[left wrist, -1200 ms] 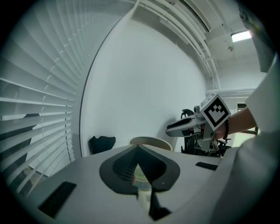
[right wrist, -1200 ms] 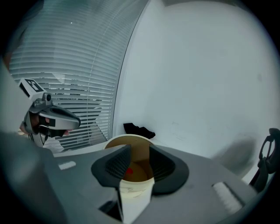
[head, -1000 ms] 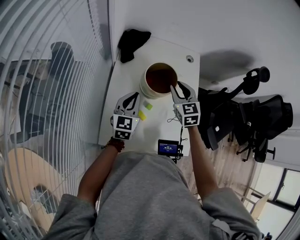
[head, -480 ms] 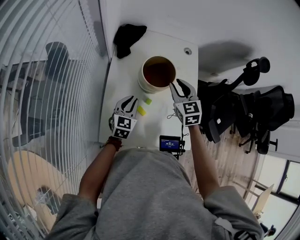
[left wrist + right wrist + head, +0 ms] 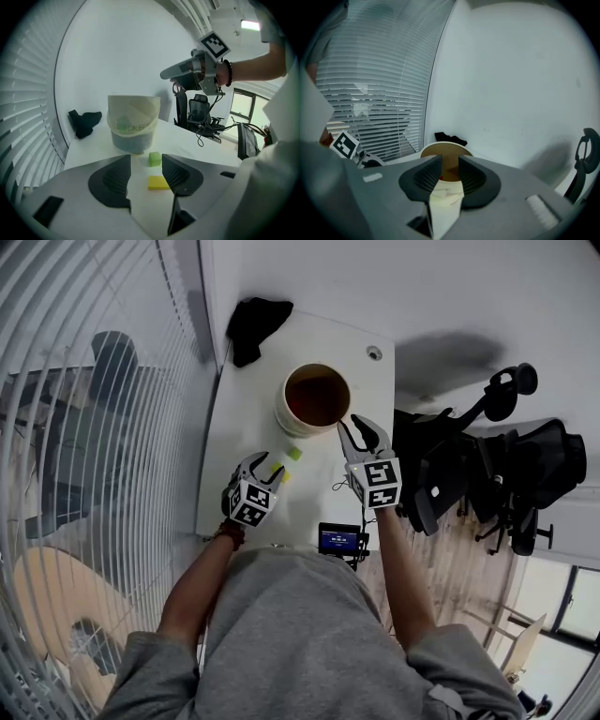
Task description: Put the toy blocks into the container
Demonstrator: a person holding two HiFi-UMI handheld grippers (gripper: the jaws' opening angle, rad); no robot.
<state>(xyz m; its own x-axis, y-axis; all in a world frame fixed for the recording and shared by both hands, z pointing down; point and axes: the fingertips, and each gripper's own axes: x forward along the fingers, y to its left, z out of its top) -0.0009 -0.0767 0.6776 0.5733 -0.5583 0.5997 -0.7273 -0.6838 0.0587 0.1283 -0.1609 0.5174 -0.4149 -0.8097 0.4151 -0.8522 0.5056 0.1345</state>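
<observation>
Flanking the yellow block [image 5: 158,183] untouched, left tongs [image 5: 145,160] have just opened; right tongs [image 5: 450,160] gape beside container rim [image 5: 425,149].

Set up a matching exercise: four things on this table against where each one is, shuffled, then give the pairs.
1 cloth
2 container
3 green block
4 yellow block

a nearest the left gripper
b just ahead of the right gripper
c far corner of the table
d between yellow block and container

Pairs: 1-c, 2-b, 3-d, 4-a
</observation>
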